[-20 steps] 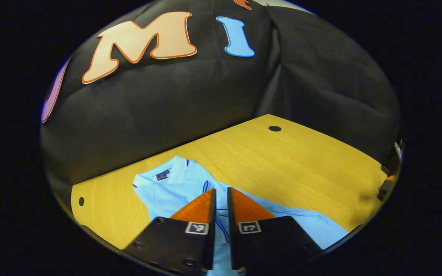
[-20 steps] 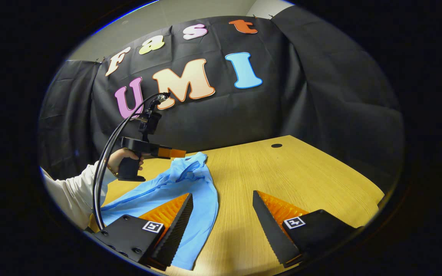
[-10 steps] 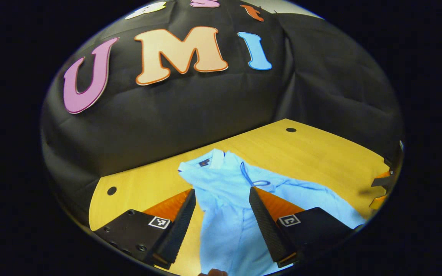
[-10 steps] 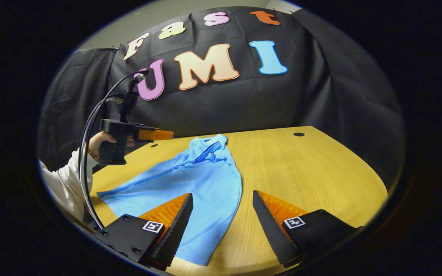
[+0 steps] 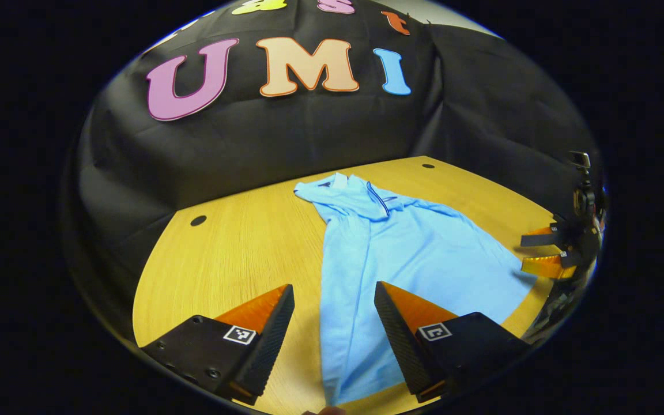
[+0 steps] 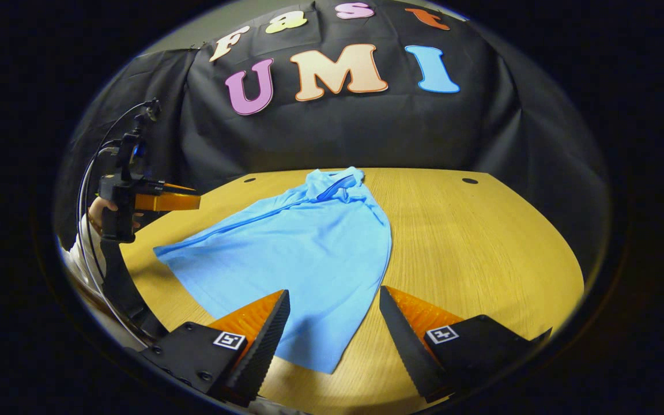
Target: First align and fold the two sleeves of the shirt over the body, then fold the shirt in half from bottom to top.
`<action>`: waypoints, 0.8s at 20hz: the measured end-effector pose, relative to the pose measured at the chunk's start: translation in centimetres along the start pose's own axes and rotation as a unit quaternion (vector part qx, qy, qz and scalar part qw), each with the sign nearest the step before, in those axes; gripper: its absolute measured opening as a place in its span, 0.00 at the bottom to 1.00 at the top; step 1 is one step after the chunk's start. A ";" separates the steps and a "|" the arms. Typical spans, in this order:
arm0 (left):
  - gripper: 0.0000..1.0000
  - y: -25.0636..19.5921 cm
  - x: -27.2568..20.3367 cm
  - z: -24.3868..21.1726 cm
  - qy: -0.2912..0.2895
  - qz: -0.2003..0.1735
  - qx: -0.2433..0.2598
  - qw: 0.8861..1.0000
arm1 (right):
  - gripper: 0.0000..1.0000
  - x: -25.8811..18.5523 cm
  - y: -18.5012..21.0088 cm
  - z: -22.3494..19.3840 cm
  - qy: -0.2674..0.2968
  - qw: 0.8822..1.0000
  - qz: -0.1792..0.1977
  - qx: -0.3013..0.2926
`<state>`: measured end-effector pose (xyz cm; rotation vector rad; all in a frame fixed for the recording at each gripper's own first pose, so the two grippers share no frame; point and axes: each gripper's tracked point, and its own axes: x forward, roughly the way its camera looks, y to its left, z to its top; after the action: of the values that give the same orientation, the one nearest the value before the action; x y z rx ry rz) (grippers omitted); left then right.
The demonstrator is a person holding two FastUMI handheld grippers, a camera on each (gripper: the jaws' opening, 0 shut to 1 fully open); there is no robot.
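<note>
The left gripper (image 5: 332, 314) and right gripper (image 6: 334, 317) are held with jaws spread and empty above the desk's (image 6: 482, 242) near edge. The shirt (image 6: 303, 253) is laid flat from mid-desk, collar toward the far edge, hem near. Were only the top layer pinched, a skewed, bunched fold could be produced.

Shirt (image 5: 418, 253): lying flat on the table (image 5: 234, 242), collar toward the booth wall.
Left gripper (image 5: 332, 323): hovering before the hem.
Right gripper (image 6: 335, 328): hovering before the hem.
</note>
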<state>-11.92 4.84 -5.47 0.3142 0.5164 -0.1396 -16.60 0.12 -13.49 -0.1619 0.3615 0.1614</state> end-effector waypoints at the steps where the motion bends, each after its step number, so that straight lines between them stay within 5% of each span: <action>1: 0.87 0.0 -0.4 -1.2 0.005 0.000 -0.005 1.000 | 0.98 0.0 0.3 -0.3 0.002 1.000 0.002 -0.006; 16: 0.89 -2.7 -2.8 -9.4 0.053 -0.045 -0.022 0.997 | 0.98 0.4 2.1 -2.2 0.011 1.000 -0.002 -0.029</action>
<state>-19.22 5.55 -12.52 0.2569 0.6387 -0.1994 -17.39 1.81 -15.93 -0.2215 0.3792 0.1661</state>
